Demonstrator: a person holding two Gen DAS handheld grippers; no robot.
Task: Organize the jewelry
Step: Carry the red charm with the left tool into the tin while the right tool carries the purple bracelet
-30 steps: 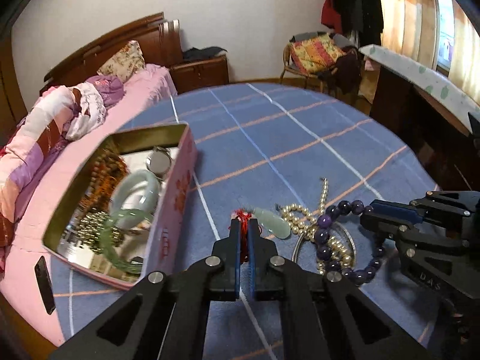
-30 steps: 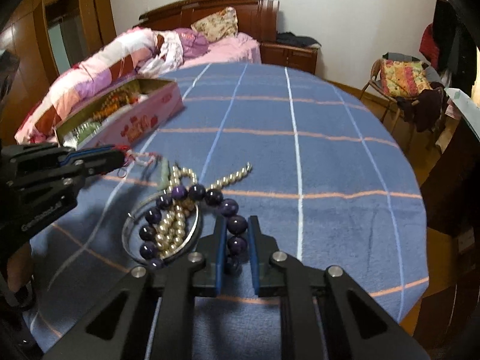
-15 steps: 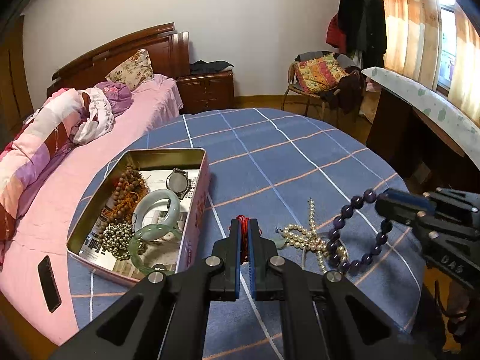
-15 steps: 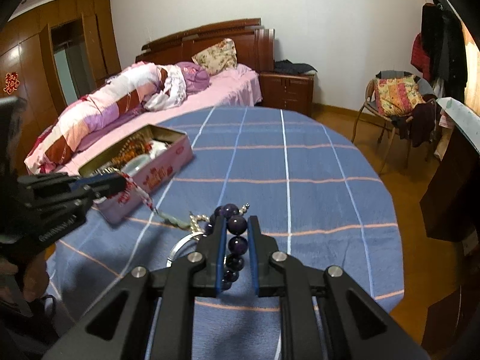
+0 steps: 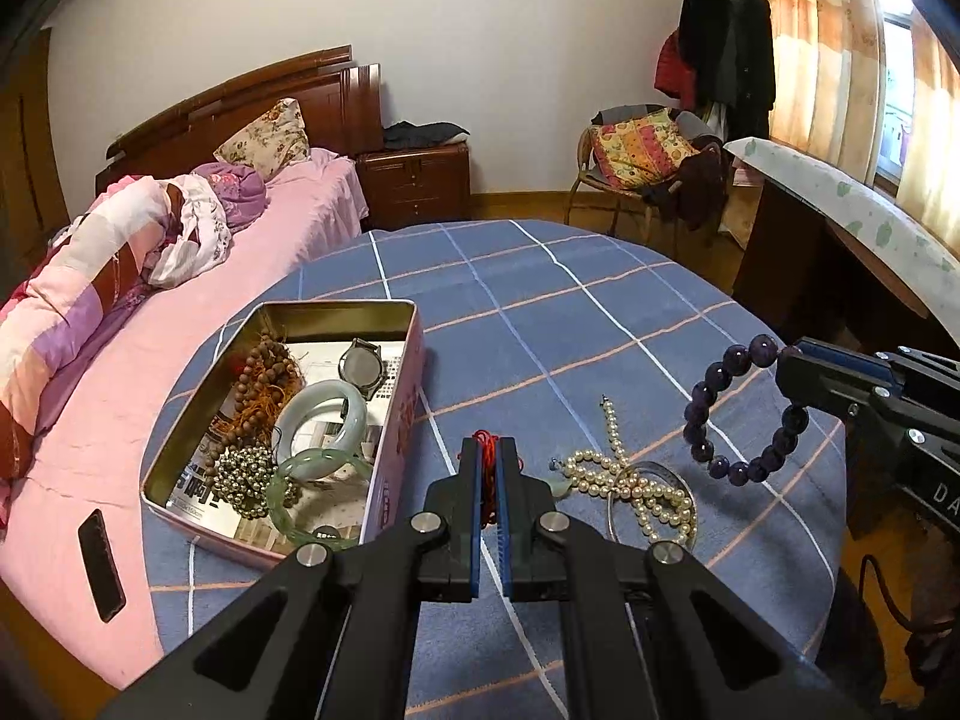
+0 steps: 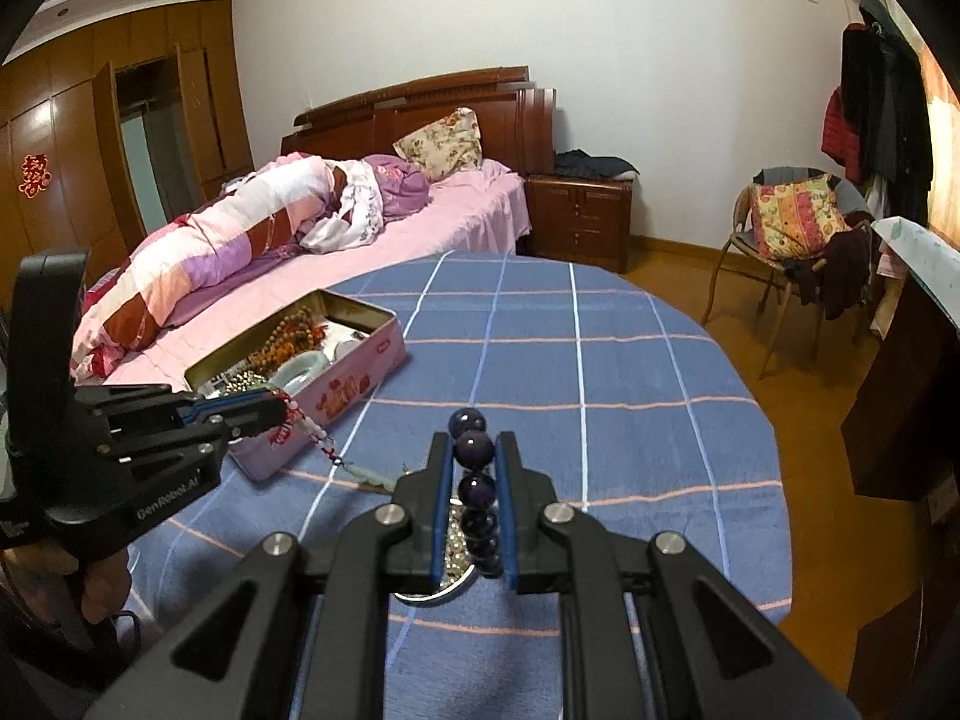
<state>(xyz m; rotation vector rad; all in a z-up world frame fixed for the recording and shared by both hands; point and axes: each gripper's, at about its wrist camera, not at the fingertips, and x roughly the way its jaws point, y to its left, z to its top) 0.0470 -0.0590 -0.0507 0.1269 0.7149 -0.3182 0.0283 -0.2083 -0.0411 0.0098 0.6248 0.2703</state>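
Jewelry, counted on your blue checked table (image 5: 540, 300): one open pink tin (image 5: 403, 420) near the table's left edge beside the bed. In it lie two pale green bangles (image 5: 321, 414), one watch (image 5: 360, 363), one string of brown wooden beads (image 5: 264, 369) and one heap of small metal beads (image 5: 240, 474). One pearl strand (image 5: 630, 480) and one thin silver bangle (image 5: 657, 471) lie together on the cloth toward the near edge, to the right of the tin.

One red cord (image 5: 487, 450) with a pale green pendant (image 6: 366, 474): your left gripper (image 5: 489, 468) is pressed together on the cord, which slopes down from the tips in front of the tin's near corner, with the pendant at its lower end, low over the cloth; you cannot tell if it touches.

One purple bead bracelet (image 5: 738, 414): your right gripper (image 6: 474, 480) pinches it by a bead, and the loop hangs clear above the table, over the pearls.

Both grippers point forward and downward, left beside the tin, right toward the table's right edge. One hand (image 6: 90, 588) shows gripping the left handle.
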